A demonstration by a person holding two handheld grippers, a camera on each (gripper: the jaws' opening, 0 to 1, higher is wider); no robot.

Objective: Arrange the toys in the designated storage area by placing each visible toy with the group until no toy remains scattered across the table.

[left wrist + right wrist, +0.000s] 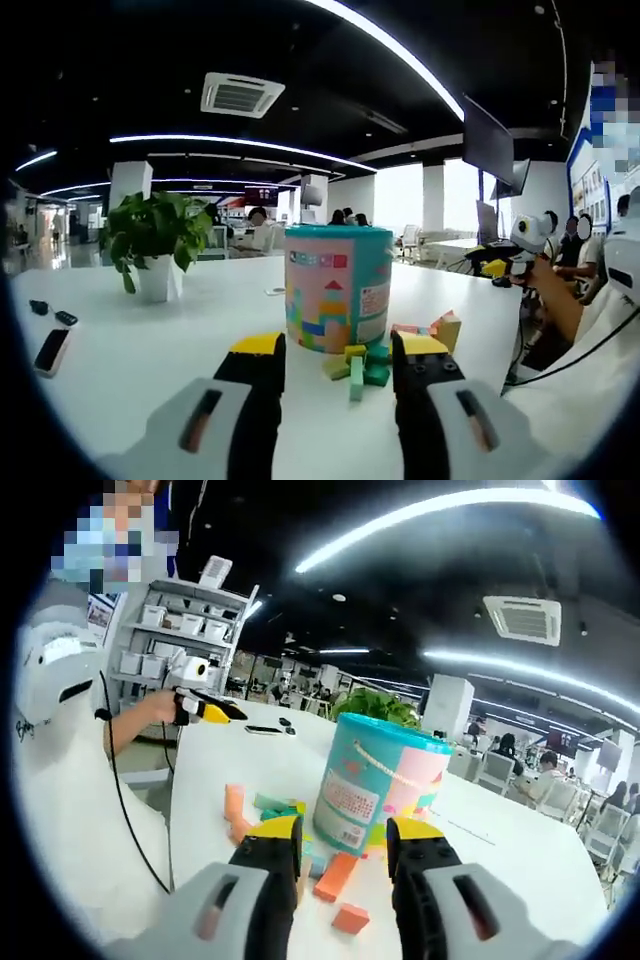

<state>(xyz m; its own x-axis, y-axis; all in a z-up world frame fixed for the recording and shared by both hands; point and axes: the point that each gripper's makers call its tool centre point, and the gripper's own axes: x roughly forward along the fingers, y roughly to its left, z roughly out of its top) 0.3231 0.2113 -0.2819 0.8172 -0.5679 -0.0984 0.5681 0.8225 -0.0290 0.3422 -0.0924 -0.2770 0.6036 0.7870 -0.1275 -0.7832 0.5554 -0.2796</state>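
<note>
A pink and teal toy tub (337,288) stands upright on the white table (150,350). My left gripper (340,348) is open in front of the tub, with small green blocks (356,372) lying on the table beyond its jaws. More blocks (443,328) lie to the tub's right. In the right gripper view the same tub (370,790) rises just past my open right gripper (342,842). Orange blocks (336,876) and another orange block (350,918) lie between its jaws, untouched. Salmon blocks (235,805) and green ones (270,802) lie left of the tub.
A potted plant (155,240) stands at the back left, with phones (50,350) near the left edge. A person in white (70,780) holds the other gripper (205,710) out over the table edge, also seen as the far gripper (520,250). People sit at desks behind.
</note>
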